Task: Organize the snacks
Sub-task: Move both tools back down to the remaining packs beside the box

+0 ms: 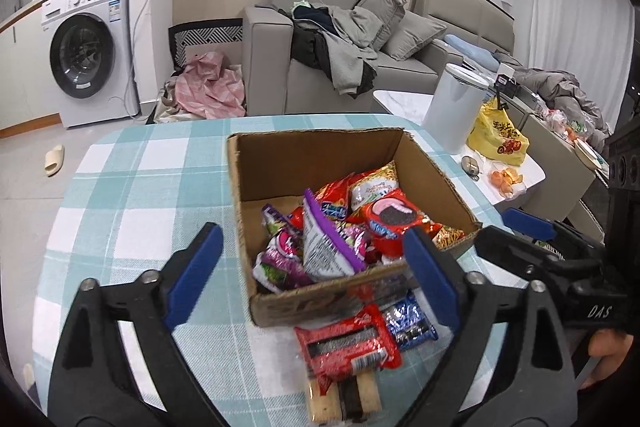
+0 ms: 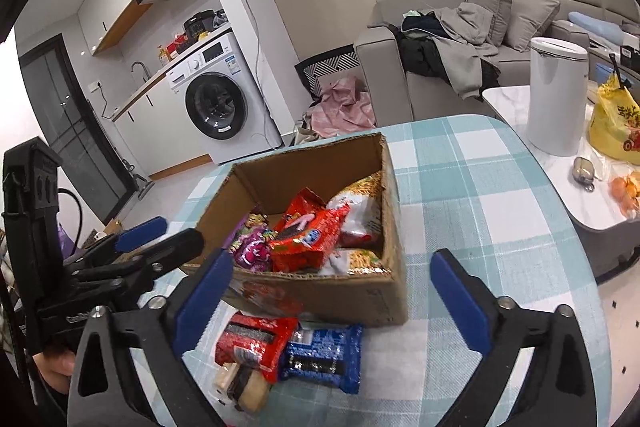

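A cardboard box [image 1: 280, 163] [image 2: 360, 291] on the checked tablecloth holds several snack packets, red, purple and white. In front of it on the cloth lie a red packet [image 1: 346, 345] [image 2: 256, 341], a blue packet [image 1: 410, 321] [image 2: 324, 357] and a clear-wrapped biscuit sandwich [image 1: 344, 401] [image 2: 242, 387]. My left gripper [image 1: 316, 275] is open and empty, hovering over the box's near wall. My right gripper [image 2: 332, 301] is open and empty above the loose packets. Each gripper shows in the other's view, the right gripper [image 1: 532, 231] at the right edge and the left gripper [image 2: 160, 237] at the left.
The round table [image 1: 132, 187] [image 2: 480, 211] has a teal and white cloth. A lower white side table [image 2: 580, 203] to the right carries a white bin [image 2: 556, 95], a yellow bag [image 2: 616, 123] and oranges. A grey sofa and washing machine stand behind.
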`<state>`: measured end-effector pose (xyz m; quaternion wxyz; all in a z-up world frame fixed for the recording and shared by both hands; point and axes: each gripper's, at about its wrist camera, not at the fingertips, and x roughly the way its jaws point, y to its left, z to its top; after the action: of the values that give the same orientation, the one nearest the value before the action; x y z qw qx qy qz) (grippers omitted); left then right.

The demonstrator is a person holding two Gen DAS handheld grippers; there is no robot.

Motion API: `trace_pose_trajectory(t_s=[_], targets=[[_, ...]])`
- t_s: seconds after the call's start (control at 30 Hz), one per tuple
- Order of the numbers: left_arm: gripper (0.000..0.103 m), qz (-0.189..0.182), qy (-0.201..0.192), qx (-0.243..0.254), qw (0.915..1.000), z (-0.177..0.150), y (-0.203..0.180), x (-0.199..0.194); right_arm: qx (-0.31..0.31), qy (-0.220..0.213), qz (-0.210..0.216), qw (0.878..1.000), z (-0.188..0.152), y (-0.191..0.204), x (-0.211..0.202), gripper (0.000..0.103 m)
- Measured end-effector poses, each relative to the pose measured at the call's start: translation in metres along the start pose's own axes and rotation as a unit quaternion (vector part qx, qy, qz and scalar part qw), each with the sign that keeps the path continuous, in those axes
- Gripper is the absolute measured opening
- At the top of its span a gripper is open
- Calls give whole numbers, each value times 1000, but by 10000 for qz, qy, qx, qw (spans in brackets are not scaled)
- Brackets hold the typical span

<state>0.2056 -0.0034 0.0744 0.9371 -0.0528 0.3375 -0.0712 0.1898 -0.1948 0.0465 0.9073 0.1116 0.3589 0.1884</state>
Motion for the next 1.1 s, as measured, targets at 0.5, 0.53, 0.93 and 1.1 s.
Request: trace_pose_trajectory(t_s=[0.5, 0.53, 0.93, 1.1], targets=[[102, 189, 145, -217, 9995, -44, 18, -35, -4, 384, -192, 9991, -32, -10, -6, 103], [102, 193, 166, -234, 9994, -45, 20, -34, -20, 399, -196, 9990, -33, -9, -6, 103], [102, 273, 505, -369, 9977, -73, 28, -23, -142, 772, -263, 9966, -55, -8, 9, 103], [102, 286, 643, -406, 9967, -82, 30, -14, -344, 994, -302, 9940, -63, -4, 20, 103]])
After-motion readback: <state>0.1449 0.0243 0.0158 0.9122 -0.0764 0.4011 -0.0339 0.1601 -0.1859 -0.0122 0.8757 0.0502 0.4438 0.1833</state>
